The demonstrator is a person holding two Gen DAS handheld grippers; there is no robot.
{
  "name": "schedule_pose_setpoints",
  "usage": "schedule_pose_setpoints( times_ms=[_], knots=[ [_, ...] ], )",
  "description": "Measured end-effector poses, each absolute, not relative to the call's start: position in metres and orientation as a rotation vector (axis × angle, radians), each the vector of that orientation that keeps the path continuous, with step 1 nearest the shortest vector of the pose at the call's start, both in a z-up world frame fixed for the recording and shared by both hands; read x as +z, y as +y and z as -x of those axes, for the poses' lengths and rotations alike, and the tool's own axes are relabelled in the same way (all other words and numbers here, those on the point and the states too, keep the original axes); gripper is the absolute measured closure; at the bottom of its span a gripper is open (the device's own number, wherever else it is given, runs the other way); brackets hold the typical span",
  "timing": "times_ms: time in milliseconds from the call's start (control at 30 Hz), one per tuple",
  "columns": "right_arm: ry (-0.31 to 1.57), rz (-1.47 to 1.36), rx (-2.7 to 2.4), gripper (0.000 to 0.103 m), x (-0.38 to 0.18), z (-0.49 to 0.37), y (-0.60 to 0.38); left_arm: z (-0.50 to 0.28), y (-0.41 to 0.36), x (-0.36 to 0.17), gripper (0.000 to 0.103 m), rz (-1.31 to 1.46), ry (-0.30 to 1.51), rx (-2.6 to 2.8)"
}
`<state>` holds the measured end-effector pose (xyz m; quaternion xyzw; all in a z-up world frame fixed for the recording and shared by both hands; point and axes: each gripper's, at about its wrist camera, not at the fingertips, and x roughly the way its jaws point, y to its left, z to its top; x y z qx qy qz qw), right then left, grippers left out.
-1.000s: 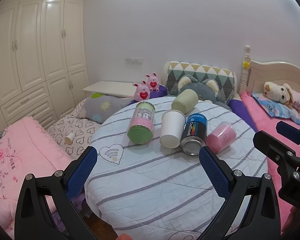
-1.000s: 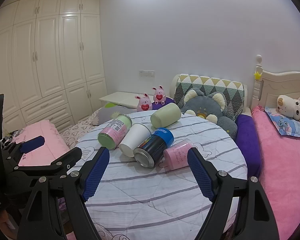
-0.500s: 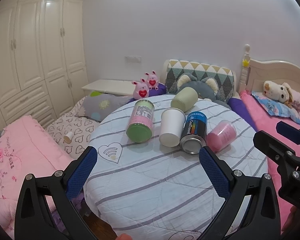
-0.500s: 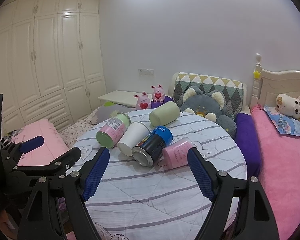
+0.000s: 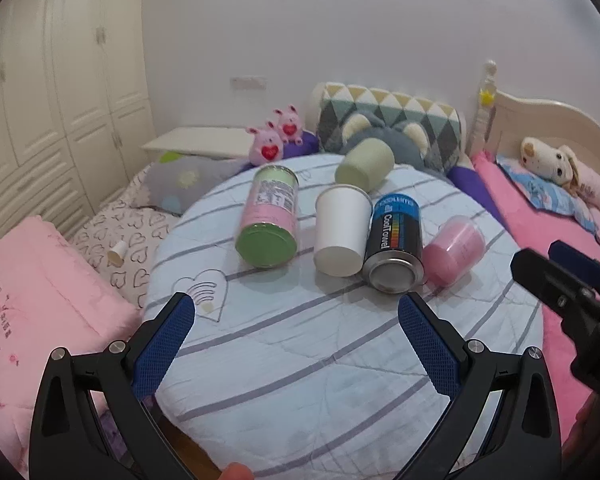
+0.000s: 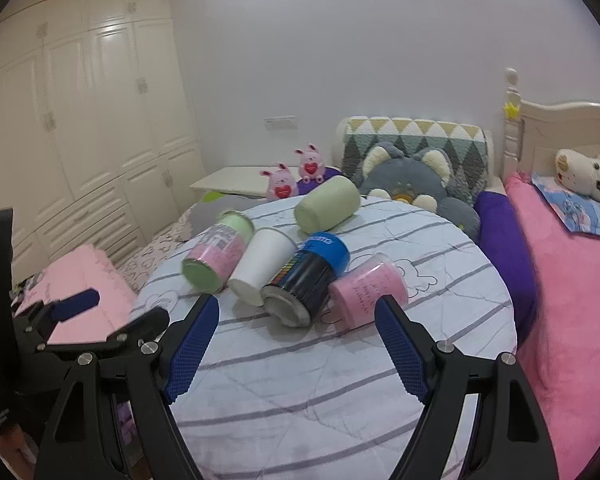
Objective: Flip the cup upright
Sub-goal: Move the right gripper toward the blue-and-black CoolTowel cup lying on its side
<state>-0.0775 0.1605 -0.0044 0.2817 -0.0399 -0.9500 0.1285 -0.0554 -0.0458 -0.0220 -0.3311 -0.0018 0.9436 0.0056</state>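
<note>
Round worktop (image 5: 340,360) under a striped pale-blue quilted cloth. White paper cup (image 5: 342,234) — on its side at mid-worktop, base toward the cameras. Touching its right: black-and-blue metal can (image 5: 394,248); beyond that, pink translucent plastic cup (image 5: 454,249). Left of it: pink-and-green tin (image 5: 270,216). Behind it: pale green cylinder (image 5: 364,163). Left gripper (image 5: 296,316) and right gripper (image 6: 296,316) — fingers spread wide, holding nothing.

so there's a plain white paper cup (image 5: 343,236) lying on its side on the round striped table (image 5: 300,360), bottom facing the cameras, open mouth pointing away. it's wedged between a pink-and-green can (image 5: 270,216) and a dark blue can (image 5: 394,244), touching the blue one, nothing gripping it
</note>
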Motion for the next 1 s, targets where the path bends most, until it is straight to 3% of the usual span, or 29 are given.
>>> schedule_pose_setpoints(
  times_ms=[267, 767, 1000],
  knots=[
    [-0.237, -0.952, -2.762, 0.021, -0.021, 0.117, 0.169, 0.088, -0.038, -0.038, 0.000, 1.096, 0.116, 2.919],
    [-0.508, -1.139, -2.691, 0.021, -0.062, 0.171, 0.130, 0.134, -0.096, -0.069, 0.000, 1.215, 0.053, 2.953],
    [-0.543, -1.205, -2.746, 0.021, -0.079, 0.178, 0.125, 0.144, -0.094, -0.084, 0.000, 1.247, 0.072, 2.866]
  ],
)
